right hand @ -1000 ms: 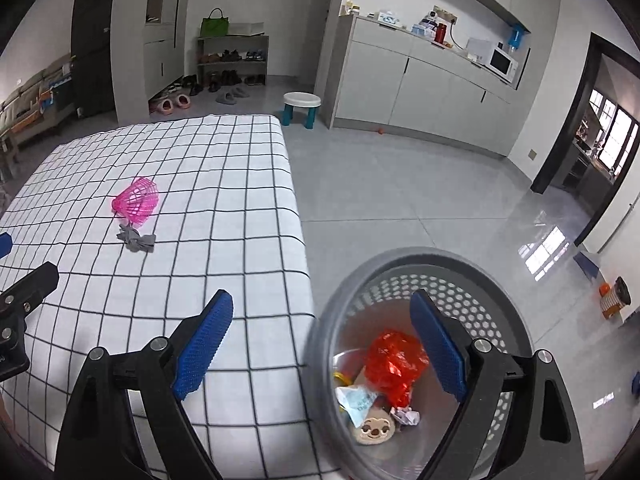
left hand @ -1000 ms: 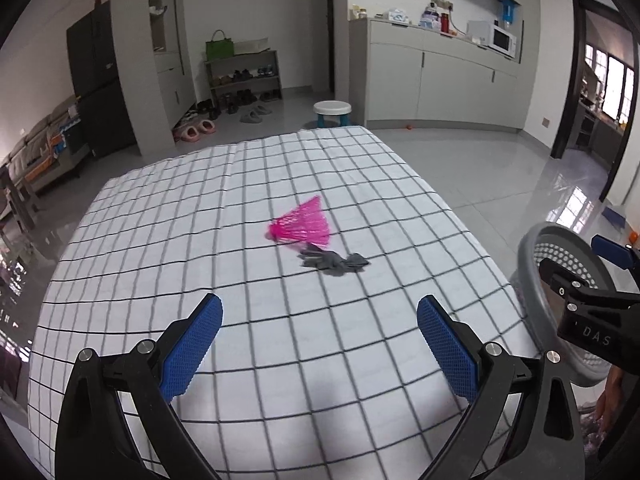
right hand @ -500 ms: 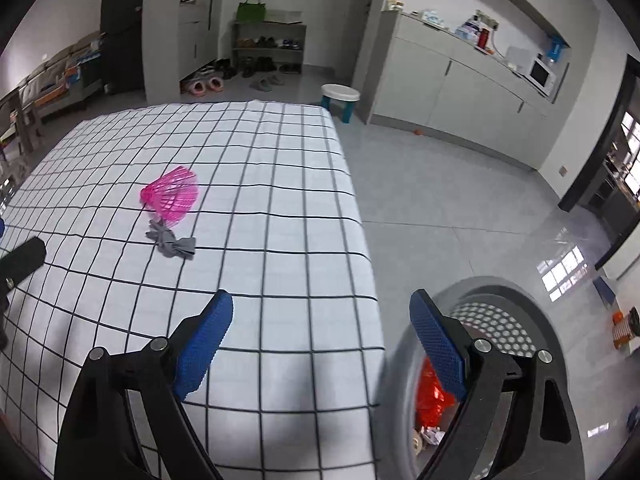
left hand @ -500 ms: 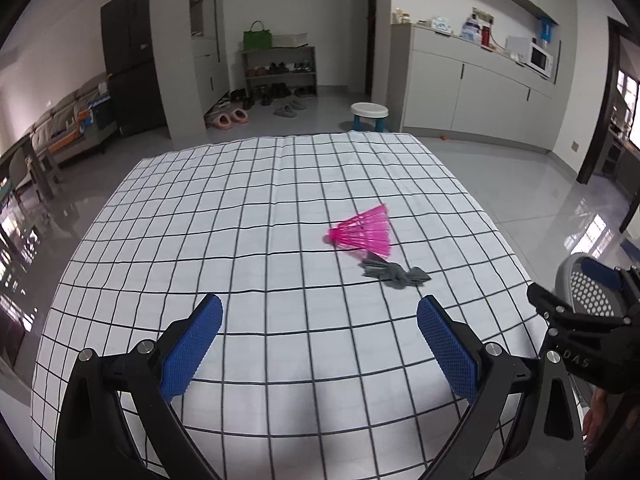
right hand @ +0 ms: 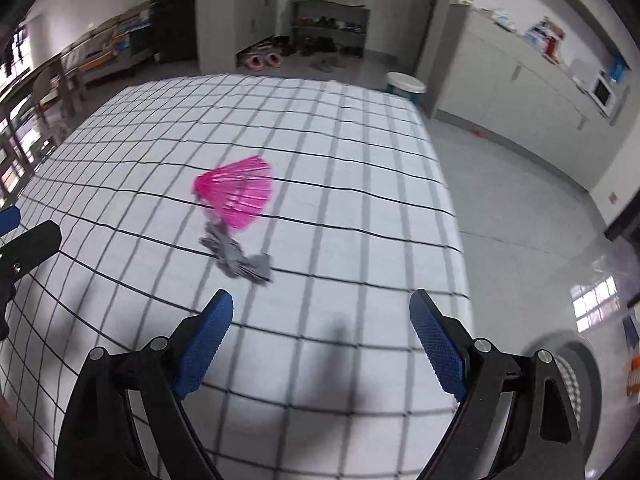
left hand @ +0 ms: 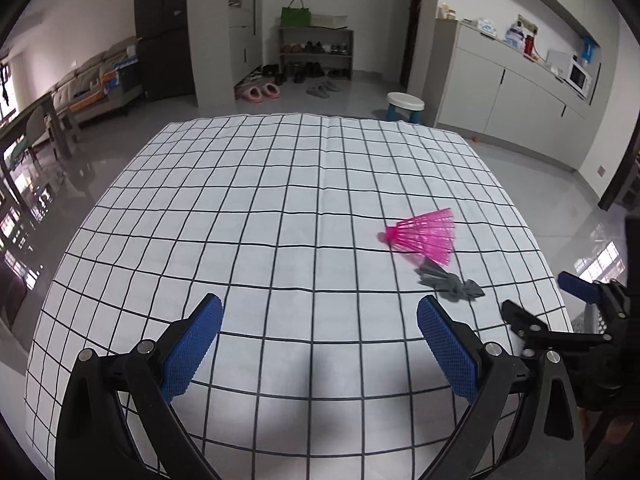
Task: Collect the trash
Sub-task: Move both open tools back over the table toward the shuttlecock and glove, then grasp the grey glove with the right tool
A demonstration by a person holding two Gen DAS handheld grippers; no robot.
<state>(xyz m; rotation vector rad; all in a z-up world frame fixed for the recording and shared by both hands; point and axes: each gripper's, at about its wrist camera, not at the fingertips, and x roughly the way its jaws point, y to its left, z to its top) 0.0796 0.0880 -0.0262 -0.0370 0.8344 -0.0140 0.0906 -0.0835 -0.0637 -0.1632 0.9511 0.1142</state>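
A pink plastic shuttlecock (left hand: 428,235) (right hand: 239,191) lies on its side on the checked cloth (left hand: 280,220) (right hand: 340,184). A crumpled grey scrap (left hand: 450,280) (right hand: 236,258) lies just in front of it, touching it. My left gripper (left hand: 320,344) hovers open over bare cloth, left of both pieces. My right gripper (right hand: 320,340) is open too, above the cloth just short and to the right of the grey scrap, with nothing between its blue pads. The right gripper also shows at the right edge of the left wrist view (left hand: 568,312).
The grey perforated waste basket (right hand: 568,364) stands on the floor off the cloth's near right corner, only its rim showing. Beyond the cloth are a small white stool (left hand: 405,105), a shoe rack (left hand: 316,54) and a long cabinet (left hand: 520,96). Glossy floor surrounds the cloth.
Both grippers have swung left, away from the basket and over the cloth. The right one came closer to the shuttlecock and grey scrap. The basket's inside has slid out of view.
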